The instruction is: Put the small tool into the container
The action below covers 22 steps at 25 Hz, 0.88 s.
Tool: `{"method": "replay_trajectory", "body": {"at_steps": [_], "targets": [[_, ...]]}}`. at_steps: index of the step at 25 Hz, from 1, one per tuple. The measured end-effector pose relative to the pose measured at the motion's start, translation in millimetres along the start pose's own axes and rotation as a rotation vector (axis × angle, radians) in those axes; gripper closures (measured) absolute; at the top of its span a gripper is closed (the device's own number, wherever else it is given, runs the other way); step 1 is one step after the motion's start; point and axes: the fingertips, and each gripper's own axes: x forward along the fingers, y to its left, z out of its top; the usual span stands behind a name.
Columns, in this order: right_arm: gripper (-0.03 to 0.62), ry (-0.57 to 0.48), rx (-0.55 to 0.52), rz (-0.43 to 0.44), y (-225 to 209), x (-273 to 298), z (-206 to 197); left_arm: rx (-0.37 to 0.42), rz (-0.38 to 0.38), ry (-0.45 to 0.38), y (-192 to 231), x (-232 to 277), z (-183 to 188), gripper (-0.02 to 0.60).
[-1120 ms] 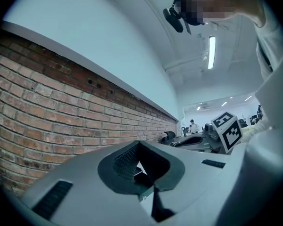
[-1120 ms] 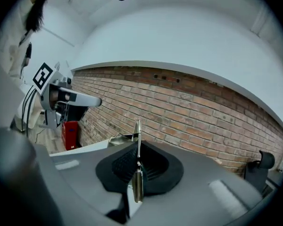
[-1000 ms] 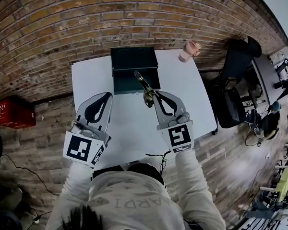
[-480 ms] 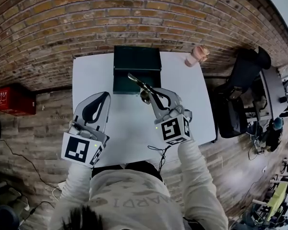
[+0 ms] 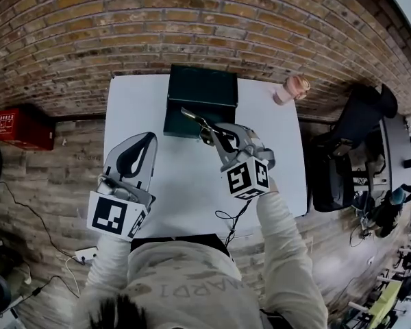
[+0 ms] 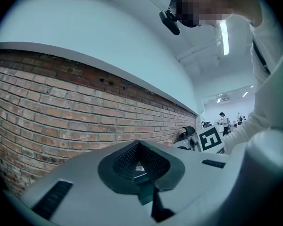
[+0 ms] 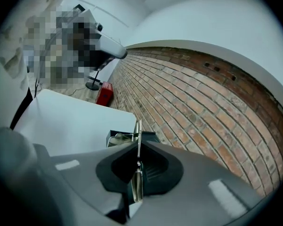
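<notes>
A dark green open container (image 5: 200, 96) stands at the far side of the white table (image 5: 133, 108). My right gripper (image 5: 214, 133) is shut on a small shiny metal tool (image 5: 196, 120), which sticks out past the jaws towards the container's near edge. In the right gripper view the tool (image 7: 138, 140) runs as a thin metal strip between the closed jaws, with the container (image 7: 126, 136) just beyond its tip. My left gripper (image 5: 148, 138) is shut with nothing in it and hovers over the table's left half, near the front edge. In its own view the left gripper (image 6: 140, 149) faces the brick wall.
A pink cup (image 5: 292, 88) stands at the table's far right corner. A brick wall runs behind the table. A red box (image 5: 20, 125) lies on the floor to the left. A black chair (image 5: 349, 132) stands to the right of the table.
My right gripper has turned so that the tool's tip swings left, and it sits closer to the container's near edge. The left gripper has stayed in place.
</notes>
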Motion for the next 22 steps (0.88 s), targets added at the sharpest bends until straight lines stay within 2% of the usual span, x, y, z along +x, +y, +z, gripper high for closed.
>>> {"method": "replay_trajectory", "body": {"at_steps": [11, 22], "targets": [[0.583, 0.027, -0.081, 0.096, 6.6, 40.2, -28.5, 0.005, 0.064, 0.021, 4.5, 0.4, -9.3, 0.575], [0.583, 0.051, -0.102, 0.162, 11.7, 73.5, -52.9, 0.003, 0.124, 0.054, 13.0, -1.9, -19.4, 0.575]]}}
